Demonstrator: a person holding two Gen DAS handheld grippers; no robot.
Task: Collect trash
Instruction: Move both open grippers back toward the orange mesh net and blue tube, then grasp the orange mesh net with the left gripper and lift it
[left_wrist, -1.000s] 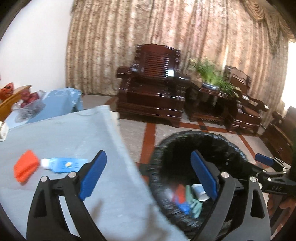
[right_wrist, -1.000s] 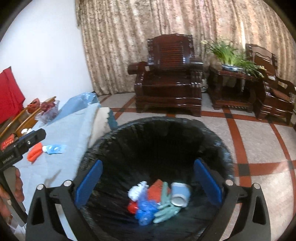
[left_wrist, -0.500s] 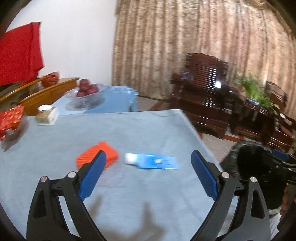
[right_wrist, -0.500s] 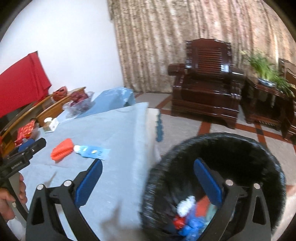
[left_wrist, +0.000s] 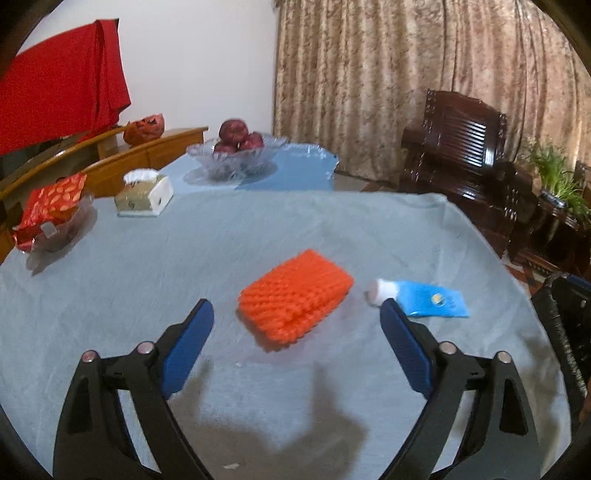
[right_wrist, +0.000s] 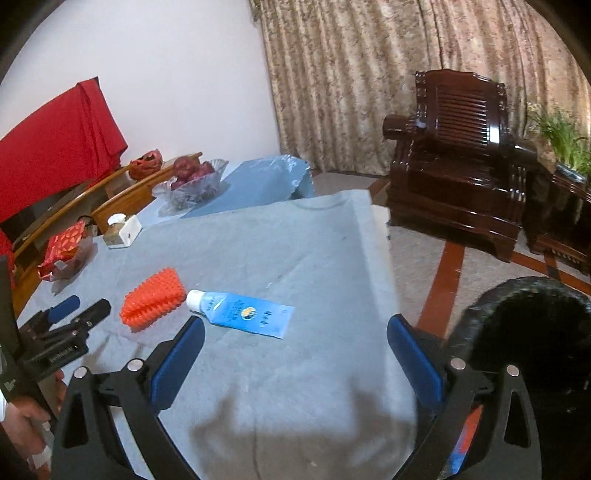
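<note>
- Our left claw (left_wrist: 297, 325) hangs over the desk (left_wrist: 184, 258) with nothing between its jaws; they are wide but closing, and the orange spiky foam sleeve (left_wrist: 295, 297) lies just ahead of them, so if they close before we reach it they will snap on air or only nip its near corner
- The sleeve looks soft and springy; we judge a shallow pinch could let it squirt out and skid across the cloth, away from the bin (right_wrist: 532, 332)
- The blue tube (right_wrist: 242, 312) lies just beside the sleeve, on the bin side, cap almost touching it; in the left wrist view our right-hand pad already overlaps the cap, so a sloppy close could knock the tube or catch both
- Our right claw (right_wrist: 295, 354) is spread wide and empty, low over the desk with the tube just ahead; the two claws are near each other over the sleeve and could collide if both reach in together
- The tube is flat on the cloth; pads coming in too high may slide over it, too low may bunch the cloth
- The bin stands off the desk edge beyond the tube; a loose hold could drop trash on the floor between them
</note>
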